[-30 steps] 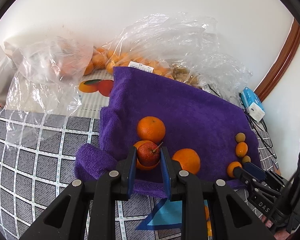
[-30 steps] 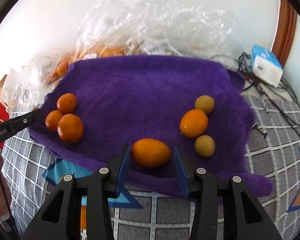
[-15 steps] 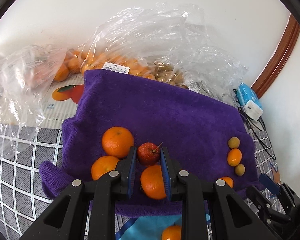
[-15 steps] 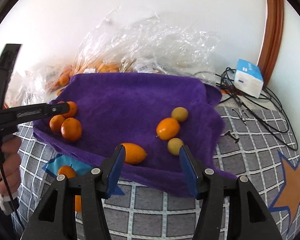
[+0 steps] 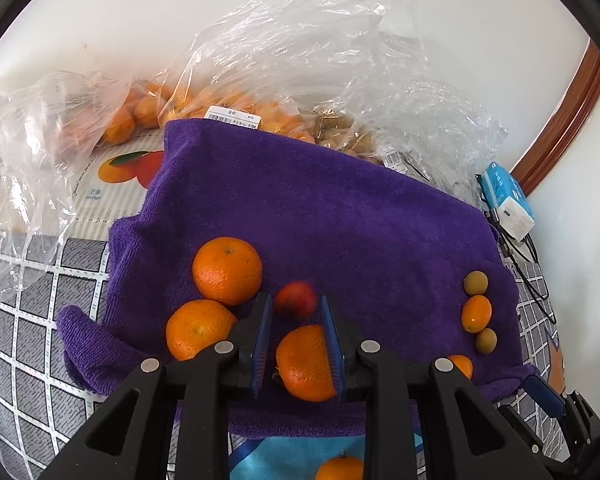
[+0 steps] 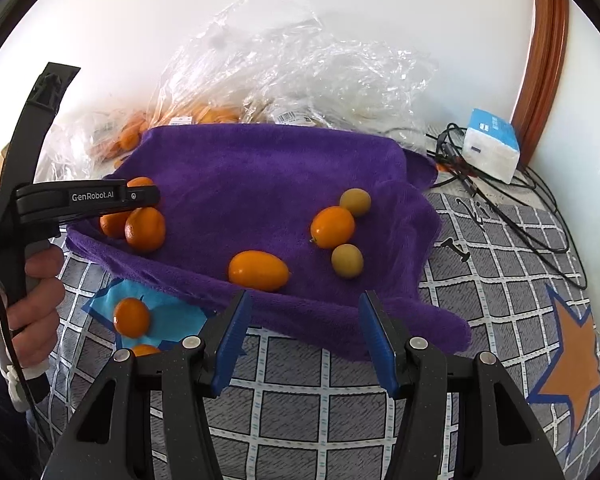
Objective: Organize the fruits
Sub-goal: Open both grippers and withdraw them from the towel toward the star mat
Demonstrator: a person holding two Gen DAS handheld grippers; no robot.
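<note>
red small round fruit (image 5: 296, 300) blurry, just let go between left gripper (image 5: 296, 308) pads (barely apart); right gripper (image 6: 304, 308) wide, empty, pulled off orange oval fruit (image 6: 259, 271) on purple towel (image 6: 268, 168).

- Grey checked surface (image 6: 340, 420), star print.
- Directly on it: purple towel (image 6: 260, 176), clear fruit bags (image 5: 300, 80), tissue pack (image 6: 490, 150), black cables (image 6: 540, 220), stray orange (image 6: 132, 317).

Left gripper (image 5: 295, 298) over a purple towel (image 5: 340, 208), jaws narrow and just eased slightly apart; small red fruit (image 5: 296, 303) blurred between the tips, a sliver of gap at each pad; one orange (image 5: 304, 364) behind it, deeper between the jaws; two more oranges (image 5: 227, 270) just left of the left jaw; kumquats (image 5: 476, 314) well right of the right jaw; clear bags of fruit (image 5: 300, 60) far ahead.
</note>
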